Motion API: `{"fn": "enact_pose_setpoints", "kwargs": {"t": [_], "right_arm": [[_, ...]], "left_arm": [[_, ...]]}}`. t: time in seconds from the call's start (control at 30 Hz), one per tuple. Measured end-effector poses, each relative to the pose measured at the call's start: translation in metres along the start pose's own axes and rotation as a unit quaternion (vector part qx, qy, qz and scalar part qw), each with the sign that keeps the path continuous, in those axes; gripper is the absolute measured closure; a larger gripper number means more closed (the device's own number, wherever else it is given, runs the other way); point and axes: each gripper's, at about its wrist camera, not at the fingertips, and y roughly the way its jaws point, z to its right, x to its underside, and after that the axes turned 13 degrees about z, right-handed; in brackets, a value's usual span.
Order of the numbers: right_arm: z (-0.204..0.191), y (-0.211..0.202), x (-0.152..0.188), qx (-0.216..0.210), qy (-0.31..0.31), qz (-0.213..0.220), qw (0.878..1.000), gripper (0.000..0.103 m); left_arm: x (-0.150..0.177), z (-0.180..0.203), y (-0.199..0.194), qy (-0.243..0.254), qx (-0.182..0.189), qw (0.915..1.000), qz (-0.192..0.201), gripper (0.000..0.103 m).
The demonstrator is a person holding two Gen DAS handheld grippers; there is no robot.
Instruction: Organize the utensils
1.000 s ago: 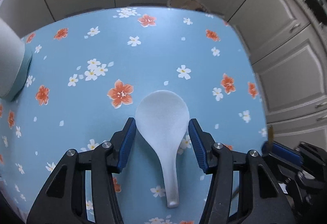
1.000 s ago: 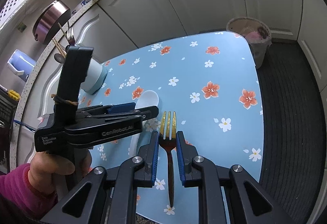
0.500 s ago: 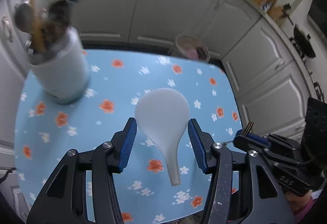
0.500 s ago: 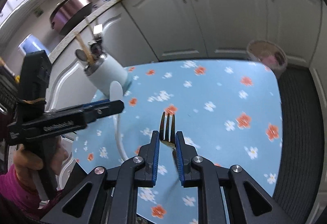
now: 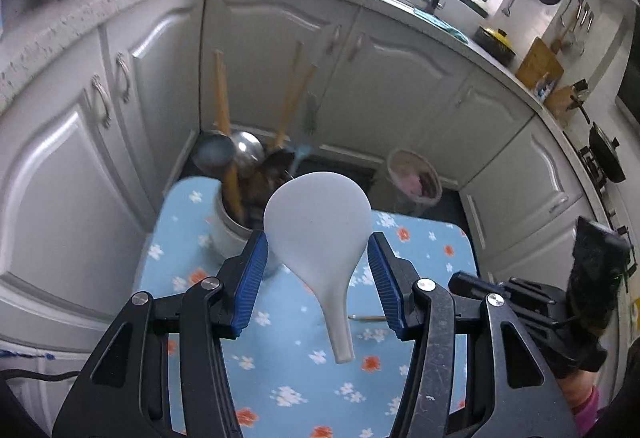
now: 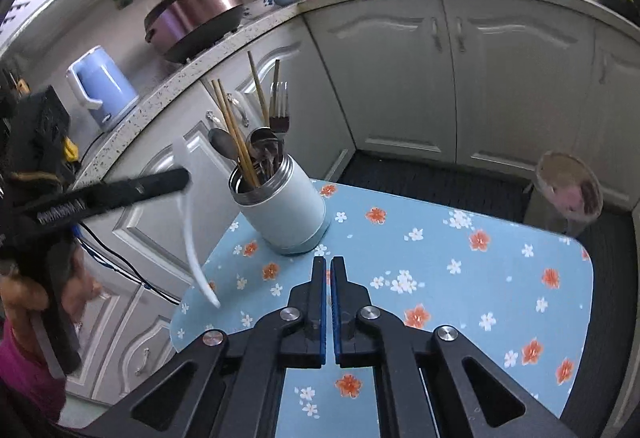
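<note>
While one white rice spoon (image 5: 318, 234) hangs pinched in the left hand-held gripper (image 5: 316, 270) above the flowered worktop (image 6: 460, 262), the right hand-held gripper (image 6: 329, 278) is pressed together, apparently empty; one utensil holder (image 6: 280, 206) stands near the worktop's far-left corner.

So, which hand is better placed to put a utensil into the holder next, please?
Left: the left gripper holds the white spoon aloft near the holder; the right gripper has shut jaws, no utensil visible.
</note>
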Motion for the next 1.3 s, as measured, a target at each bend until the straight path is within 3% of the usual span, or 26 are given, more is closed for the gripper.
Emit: {"fn": "enact_pose_setpoints", "kwargs": {"t": [0.1, 0.2, 0.3, 0.43, 0.6, 0.7, 0.77, 0.8, 0.9, 0.97, 1.03, 1.1, 1.2, 1.3], "right_arm": [[0.004, 0.025, 0.017, 0.008, -0.015, -0.031, 0.999, 0.098], [0.002, 0.054, 0.046, 0.001, -0.063, -0.079, 0.995, 0.081], [-0.02, 0.084, 0.071, -0.022, -0.161, -0.129, 0.978, 0.08], [-0.037, 0.113, 0.086, -0.043, -0.274, -0.174, 0.945, 0.08], [-0.053, 0.137, 0.096, -0.082, -0.351, -0.222, 0.906, 0.078], [-0.057, 0.148, 0.1, -0.078, -0.376, -0.23, 0.894, 0.08], [-0.055, 0.152, 0.101, -0.073, -0.365, -0.228, 0.9, 0.096], [-0.053, 0.152, 0.1, -0.078, -0.345, -0.233, 0.906, 0.099], [-0.045, 0.142, 0.094, -0.08, -0.296, -0.228, 0.924, 0.101], [-0.032, 0.13, 0.079, -0.088, -0.24, -0.207, 0.945, 0.101], [-0.015, 0.113, 0.057, -0.087, -0.178, -0.171, 0.965, 0.101], [-0.006, 0.1, 0.041, -0.094, -0.138, -0.144, 0.975, 0.102], [-0.008, 0.078, 0.015, -0.099, -0.096, -0.085, 0.987, 0.101], [-0.029, 0.058, -0.024, -0.094, -0.077, 0.009, 0.992, 0.101]], "left_arm": [[0.002, -0.009, 0.003, -0.006, 0.0, 1.0, 0.0, 0.052], [0.004, -0.016, 0.008, -0.02, 0.005, 0.9998, -0.008, 0.052], [0.007, -0.019, 0.007, -0.023, 0.003, 0.9997, -0.01, 0.052], [0.004, -0.029, 0.002, -0.034, -0.001, 0.9994, -0.009, 0.052], [-0.001, -0.043, -0.003, -0.046, -0.007, 0.9989, -0.009, 0.052], [-0.002, -0.047, -0.001, -0.05, -0.008, 0.9986, -0.012, 0.052], [-0.003, -0.05, 0.001, -0.055, -0.008, 0.9984, -0.013, 0.052], [-0.003, -0.051, 0.002, -0.057, -0.008, 0.9983, -0.014, 0.052], [-0.005, -0.056, 0.003, -0.061, -0.009, 0.998, -0.013, 0.052], [-0.008, -0.057, 0.002, -0.068, -0.005, 0.9976, -0.011, 0.052], [-0.012, -0.056, -0.001, -0.07, -0.002, 0.9976, -0.004, 0.052], [-0.018, -0.054, -0.004, -0.067, 0.0, 0.9978, 0.005, 0.052], [-0.029, -0.052, -0.006, -0.061, -0.004, 0.9979, 0.022, 0.052], [-0.041, -0.053, -0.003, -0.057, -0.018, 0.9971, 0.048, 0.052]]}}
